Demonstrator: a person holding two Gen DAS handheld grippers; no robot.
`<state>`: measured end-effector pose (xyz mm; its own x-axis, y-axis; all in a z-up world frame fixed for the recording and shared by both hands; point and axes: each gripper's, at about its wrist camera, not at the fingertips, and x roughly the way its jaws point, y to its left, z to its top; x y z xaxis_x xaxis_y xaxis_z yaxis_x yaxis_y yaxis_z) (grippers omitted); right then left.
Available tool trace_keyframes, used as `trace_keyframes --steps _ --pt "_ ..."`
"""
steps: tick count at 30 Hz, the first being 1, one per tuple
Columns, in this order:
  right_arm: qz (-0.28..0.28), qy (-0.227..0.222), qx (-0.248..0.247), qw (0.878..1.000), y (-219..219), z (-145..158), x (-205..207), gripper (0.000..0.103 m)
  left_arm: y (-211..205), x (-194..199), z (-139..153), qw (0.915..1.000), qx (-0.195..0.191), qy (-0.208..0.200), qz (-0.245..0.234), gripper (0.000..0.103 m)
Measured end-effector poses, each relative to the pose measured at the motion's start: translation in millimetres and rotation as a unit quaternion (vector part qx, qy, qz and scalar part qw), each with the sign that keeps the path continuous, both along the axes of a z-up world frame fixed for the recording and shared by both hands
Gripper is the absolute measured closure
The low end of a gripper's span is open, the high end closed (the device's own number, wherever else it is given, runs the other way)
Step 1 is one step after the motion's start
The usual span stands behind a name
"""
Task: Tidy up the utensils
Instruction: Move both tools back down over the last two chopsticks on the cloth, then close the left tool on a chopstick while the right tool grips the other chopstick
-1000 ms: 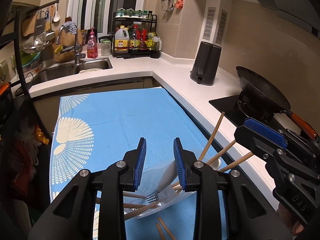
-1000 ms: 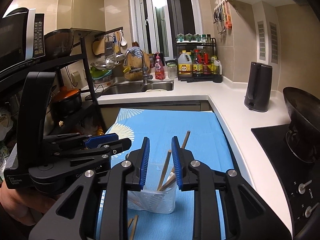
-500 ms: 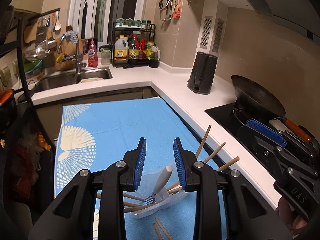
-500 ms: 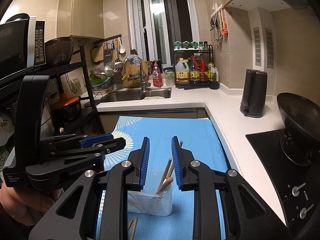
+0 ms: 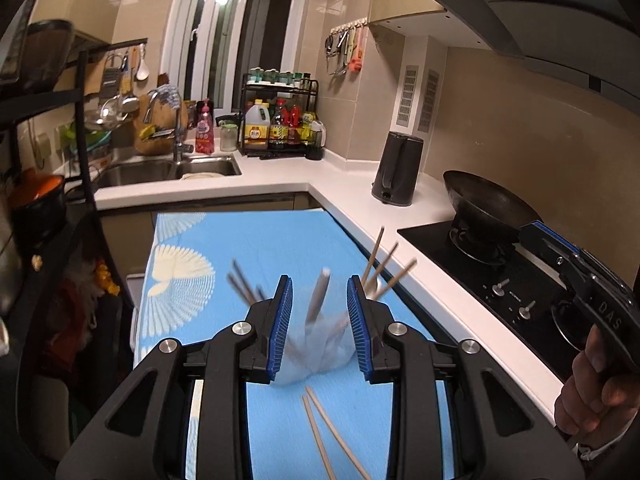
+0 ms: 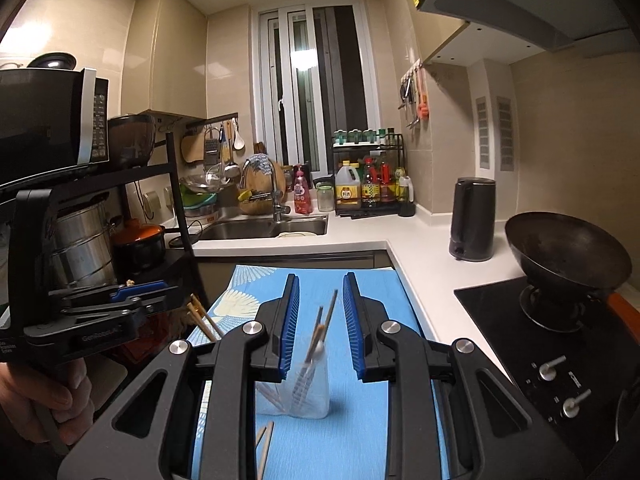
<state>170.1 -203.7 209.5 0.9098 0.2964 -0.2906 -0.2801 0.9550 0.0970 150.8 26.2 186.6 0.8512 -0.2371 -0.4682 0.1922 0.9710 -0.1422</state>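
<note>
1. Left gripper (image 5: 319,324): blue-padded fingers (image 5: 280,326) stand parted, with nothing pressed between them. In the right wrist view the same gripper (image 6: 136,294) sits at 9 o'clock, held by a hand (image 6: 48,396).
2. Blue cloth (image 5: 256,252): spread over the counter (image 5: 352,184), patterned with white fan shapes at its 9 o'clock side.
3. Clear container (image 6: 298,390): stands upright on the blue cloth, seen through the gap between the right gripper's fingers. It is motion-blurred in the left wrist view (image 5: 316,352).
4. Utensils in the container: wooden chopsticks (image 6: 320,324) lean toward 1 o'clock. In the left wrist view a white-handled utensil (image 5: 318,294) rises from it, with more chopsticks (image 5: 384,264) fanned toward 1 o'clock; its type cannot be told through the blur.
5. Loose chopsticks (image 5: 324,436): two lie flat on the cloth at 6 o'clock of the container, apart from it.
6. Right gripper (image 6: 321,326): fingers (image 6: 290,326) parted, gripping nothing; the container lies beyond them, not between the pads. In the left wrist view it (image 5: 560,252) appears at 3 o'clock, held by a hand (image 5: 592,392).
7. Surroundings: sink (image 6: 264,230) at 11 o'clock, black kettle (image 6: 472,220) at 1 o'clock, wok (image 6: 564,256) on the hob at 3 o'clock.
</note>
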Motion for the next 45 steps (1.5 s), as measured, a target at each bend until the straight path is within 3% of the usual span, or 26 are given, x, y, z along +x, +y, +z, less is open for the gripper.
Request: trace_keyframes --steps 5,7,9,17,19,22,28,34,38,41,45 --pt "-0.003 0.021 0.011 1.0 -7 -24 -30 0.081 10 -39 -43 0.9996 0.009 0.005 0.027 0.075" --pt "0.001 0.035 0.012 0.999 -6 -38 -40 0.091 12 -52 -66 0.9991 0.013 0.011 0.04 0.081" --pt "0.008 0.049 0.011 0.999 -3 -57 -51 0.094 11 -64 -95 0.9983 0.01 0.027 0.05 0.083" --pt "0.06 0.17 -0.019 0.983 37 -167 -77 0.092 5 -95 -193 0.9913 -0.001 0.11 0.072 0.084" --pt "0.076 0.195 -0.037 0.977 49 -191 -80 0.092 7 -96 -197 0.9906 -0.01 0.119 0.067 0.084" --pt "0.09 0.219 -0.046 0.97 63 -214 -81 0.091 7 -100 -200 0.9915 0.007 0.11 0.069 0.084" --pt "0.093 0.24 -0.059 0.965 78 -238 -80 0.09 10 -103 -205 0.9898 -0.011 0.124 0.069 0.084" --pt "0.085 0.246 -0.076 0.962 77 -248 -80 0.09 -7 -103 -206 0.9918 0.0 0.118 0.047 0.082" --pt "0.078 0.244 -0.075 0.964 69 -250 -80 0.097 -17 -99 -206 0.9919 0.0 0.119 0.043 0.059" --pt "0.069 0.236 -0.079 0.966 61 -248 -83 0.097 -27 -96 -208 0.9921 0.009 0.119 0.036 0.051" --pt "0.045 0.235 -0.073 0.968 42 -248 -85 0.097 -42 -91 -214 0.991 0.031 0.126 0.032 0.051"
